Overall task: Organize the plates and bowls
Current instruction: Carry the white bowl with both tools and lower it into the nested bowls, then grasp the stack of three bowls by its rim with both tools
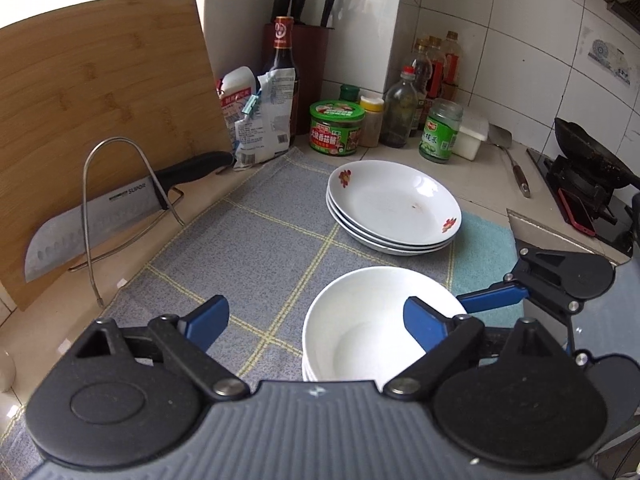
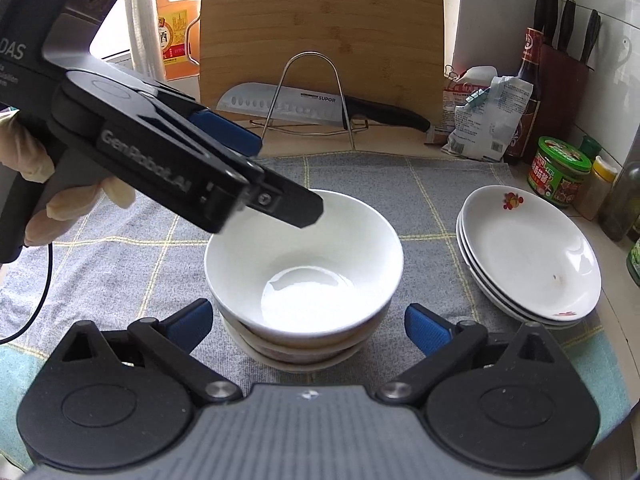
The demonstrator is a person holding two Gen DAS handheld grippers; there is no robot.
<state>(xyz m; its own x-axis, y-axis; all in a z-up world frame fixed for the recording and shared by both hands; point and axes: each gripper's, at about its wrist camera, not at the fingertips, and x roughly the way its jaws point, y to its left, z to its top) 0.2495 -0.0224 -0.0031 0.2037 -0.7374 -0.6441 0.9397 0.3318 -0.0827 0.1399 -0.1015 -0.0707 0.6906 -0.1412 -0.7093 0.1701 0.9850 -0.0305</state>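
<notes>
My right claw (image 2: 308,328) sat at the bottom of its own view, released, its blue pads (image 2: 188,326) standing wide on either side of the bowl stack (image 2: 304,264) and touching neither wall. The stack stood at centre frame on the checked cloth (image 2: 432,208): a white bowl nested on others, their rims showing beneath it.

My left claw (image 1: 316,324) was likewise released in its own view, one pad (image 1: 424,326) hanging over the top bowl's (image 1: 372,320) rim at lower centre, the other over bare cloth (image 1: 240,232), nothing between them. In the right-hand view it entered from the upper left, held by a gloved hand (image 2: 36,184), its tip above the far rim of the bowl.

Beyond, at the right of both views, lay the plate stack (image 1: 394,208), flowered plates seated evenly and well apart from the bowls.

Farther off stood the knife (image 2: 288,106) in its wire rack (image 2: 312,96) against the cutting board (image 2: 320,32), with jars (image 1: 338,128) and bottles (image 1: 400,112) at the upper right of the left-hand view.

In my judgement both stacks were built, and the step was a clean withdrawal. Done well, it meant lifting the pad clear of the rim before drawing back, since a nested stack may tip if snagged. The right claw could back straight off, keeping its spread.
</notes>
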